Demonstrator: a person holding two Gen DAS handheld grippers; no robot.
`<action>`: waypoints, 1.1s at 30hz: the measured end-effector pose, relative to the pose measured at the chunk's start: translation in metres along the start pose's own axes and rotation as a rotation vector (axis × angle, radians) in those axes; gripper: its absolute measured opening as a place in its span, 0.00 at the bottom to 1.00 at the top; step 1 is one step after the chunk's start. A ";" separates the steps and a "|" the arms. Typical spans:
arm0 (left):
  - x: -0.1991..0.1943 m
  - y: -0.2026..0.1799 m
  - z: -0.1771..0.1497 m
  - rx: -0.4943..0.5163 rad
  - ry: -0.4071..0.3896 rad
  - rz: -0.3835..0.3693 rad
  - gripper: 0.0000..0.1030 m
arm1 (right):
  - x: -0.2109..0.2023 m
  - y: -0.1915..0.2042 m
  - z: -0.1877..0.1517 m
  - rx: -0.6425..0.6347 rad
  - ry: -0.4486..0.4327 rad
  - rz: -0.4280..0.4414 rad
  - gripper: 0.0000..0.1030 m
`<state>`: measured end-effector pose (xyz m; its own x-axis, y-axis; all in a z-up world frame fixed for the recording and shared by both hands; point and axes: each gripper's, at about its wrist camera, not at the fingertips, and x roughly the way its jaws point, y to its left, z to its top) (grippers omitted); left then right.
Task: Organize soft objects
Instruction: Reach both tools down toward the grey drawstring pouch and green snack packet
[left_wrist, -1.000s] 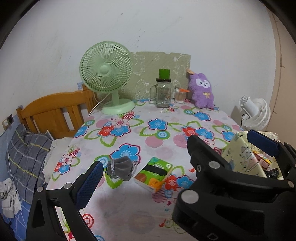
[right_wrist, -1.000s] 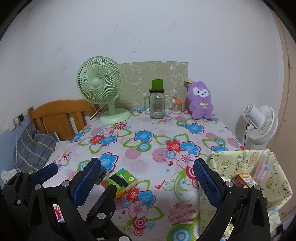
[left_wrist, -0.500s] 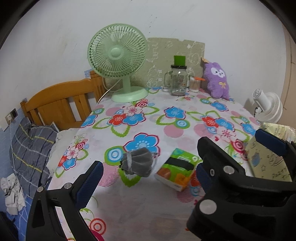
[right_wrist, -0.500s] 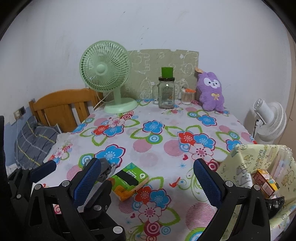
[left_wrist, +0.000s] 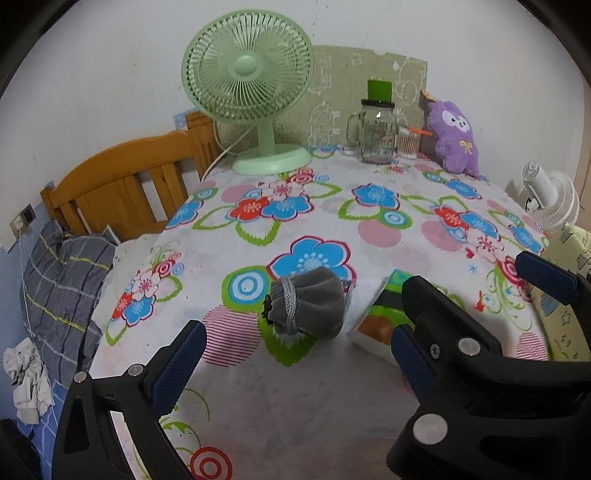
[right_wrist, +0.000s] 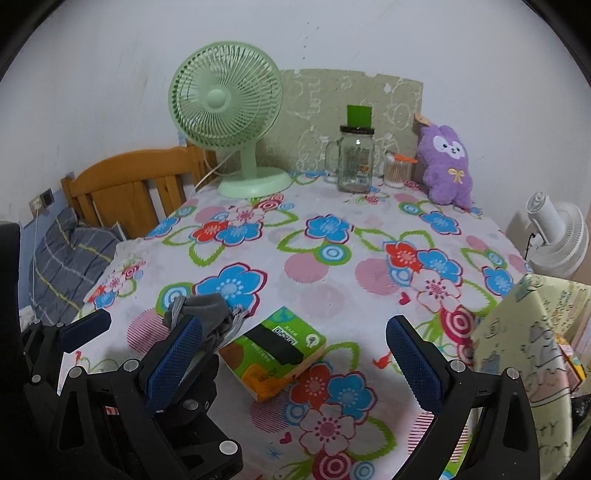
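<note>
A grey soft pouch (left_wrist: 306, 302) with a striped cord lies on the flowered tablecloth (left_wrist: 369, 229). It sits just ahead of my left gripper (left_wrist: 291, 350), which is open with the pouch between and beyond its fingertips. My right gripper (right_wrist: 291, 362) is open above a green and orange tissue pack (right_wrist: 273, 347), and the pouch (right_wrist: 207, 306) lies by its left finger. The two grippers overlap side by side. A purple plush toy (right_wrist: 447, 166) stands at the table's far right.
At the back stand a green fan (left_wrist: 251, 81), a glass jar (left_wrist: 375, 133) and a cotton swab tub (left_wrist: 408, 142). A pale patterned fabric bin (right_wrist: 517, 350) is at the right edge, near a white fan (right_wrist: 554, 236). A wooden headboard (left_wrist: 122, 184) and bedding are left.
Both grippers have moved forward and lower over the table. The grey pouch now sits larger and nearer the middle of the left wrist view. Both stay open.
</note>
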<state>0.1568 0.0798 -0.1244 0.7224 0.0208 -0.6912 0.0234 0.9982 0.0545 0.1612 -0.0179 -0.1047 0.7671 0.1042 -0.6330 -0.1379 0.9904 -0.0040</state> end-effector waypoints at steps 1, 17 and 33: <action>0.003 0.001 -0.001 0.002 0.007 0.001 0.98 | 0.003 0.002 -0.001 -0.004 0.008 0.001 0.98; 0.034 0.005 -0.010 0.025 0.112 0.000 0.97 | 0.053 0.012 -0.010 -0.010 0.132 0.033 0.98; 0.045 0.001 -0.008 0.031 0.158 -0.013 0.97 | 0.068 0.007 -0.011 0.004 0.212 0.050 0.75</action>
<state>0.1840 0.0824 -0.1608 0.6045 0.0192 -0.7964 0.0547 0.9963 0.0656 0.2055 -0.0051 -0.1569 0.6107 0.1324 -0.7807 -0.1700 0.9849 0.0340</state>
